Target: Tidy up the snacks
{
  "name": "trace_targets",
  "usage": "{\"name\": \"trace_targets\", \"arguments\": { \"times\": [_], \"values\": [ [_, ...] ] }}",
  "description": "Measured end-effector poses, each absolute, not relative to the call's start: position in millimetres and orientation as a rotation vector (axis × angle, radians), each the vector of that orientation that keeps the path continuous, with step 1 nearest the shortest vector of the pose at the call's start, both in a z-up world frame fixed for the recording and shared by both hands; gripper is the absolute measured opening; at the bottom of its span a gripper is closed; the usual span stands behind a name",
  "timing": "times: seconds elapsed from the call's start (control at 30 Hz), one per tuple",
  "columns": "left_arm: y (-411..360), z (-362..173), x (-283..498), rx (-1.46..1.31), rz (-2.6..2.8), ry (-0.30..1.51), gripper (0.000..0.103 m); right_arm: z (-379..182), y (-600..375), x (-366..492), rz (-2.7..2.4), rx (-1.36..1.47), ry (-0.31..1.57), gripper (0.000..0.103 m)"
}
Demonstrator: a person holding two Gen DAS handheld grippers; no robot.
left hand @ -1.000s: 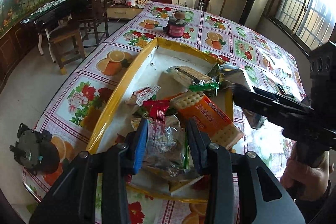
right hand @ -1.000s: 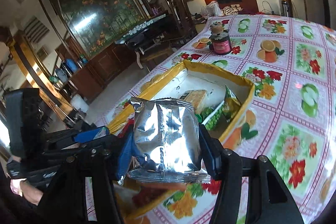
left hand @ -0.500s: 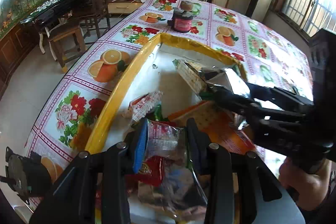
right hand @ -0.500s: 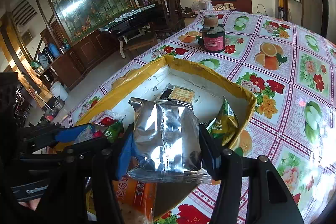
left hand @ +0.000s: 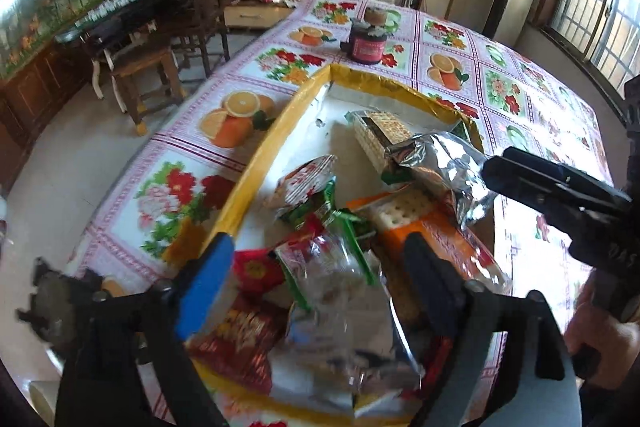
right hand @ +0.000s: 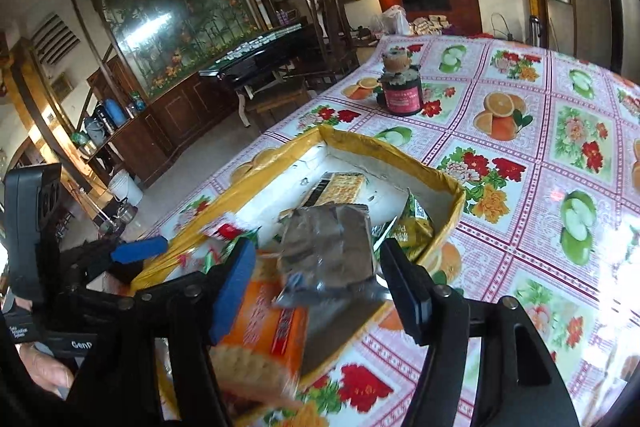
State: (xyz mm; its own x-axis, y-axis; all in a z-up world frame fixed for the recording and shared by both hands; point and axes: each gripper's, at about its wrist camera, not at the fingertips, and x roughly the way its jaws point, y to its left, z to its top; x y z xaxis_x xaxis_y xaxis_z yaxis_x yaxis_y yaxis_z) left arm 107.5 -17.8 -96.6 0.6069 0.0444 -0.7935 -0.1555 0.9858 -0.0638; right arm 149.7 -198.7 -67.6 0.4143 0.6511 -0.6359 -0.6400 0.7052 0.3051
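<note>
Left tongs (left hand: pixel 316 275): had spread wide, releasing the clear packet (left hand: pixel 340 291) at the tray's (left hand: pixel 256 163) 6 o'clock end.
Right tongs (right hand: pixel 316 279): had also opened; silver pouch (right hand: pixel 328 251) lay loose at 3 o'clock.
Meaning: both snacks delivered.

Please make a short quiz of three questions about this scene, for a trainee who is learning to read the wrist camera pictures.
1. True or false: the left gripper is clamped shut on the clear snack bag.
2. Where does the dark red jar stand? A) inside the box; B) on the flowered tablecloth, beyond the box; C) on a wooden chair.
3. Fill in the missing word: the rim of the box is ____ in colour.

Key: 1. False; its jaws stand wide open, with a gap on each side of the bag. 2. B. 3. Yellow.
</note>
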Motion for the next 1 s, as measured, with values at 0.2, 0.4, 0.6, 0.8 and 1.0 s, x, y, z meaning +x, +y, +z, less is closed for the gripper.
{"name": "trace_targets", "arguments": {
  "times": [0.2, 0.4, 0.6, 0.8, 1.0],
  "values": [
    [-28.4, -88.2, 78.1, -0.038, 0.161, 0.921, 0.103, -52.7, -214.1, 110.7, 0.893, -0.070, 0.770, 0.071],
    [-32.4, -68.3, 34.5, -0.060, 0.149, 0.855, 0.103, -52.6, -227.0, 56.8, 0.987, -0.289, 0.731, 0.073],
    [-39.0, -58.0, 7.0, -0.055, 0.139, 0.821, 0.103, -45.5, -246.5, 34.2, 1.012, -0.314, 0.633, 0.074],
    [-45.2, -51.2, -9.0, -0.015, 0.153, 0.796, 0.103, -47.2, -249.7, 34.8, 0.994, -0.288, 0.643, 0.076],
    [-44.9, -44.0, -19.2, 0.001, 0.187, 0.746, 0.103, -49.0, -233.5, 28.0, 1.023, -0.311, 0.661, 0.077]
  ]
}}
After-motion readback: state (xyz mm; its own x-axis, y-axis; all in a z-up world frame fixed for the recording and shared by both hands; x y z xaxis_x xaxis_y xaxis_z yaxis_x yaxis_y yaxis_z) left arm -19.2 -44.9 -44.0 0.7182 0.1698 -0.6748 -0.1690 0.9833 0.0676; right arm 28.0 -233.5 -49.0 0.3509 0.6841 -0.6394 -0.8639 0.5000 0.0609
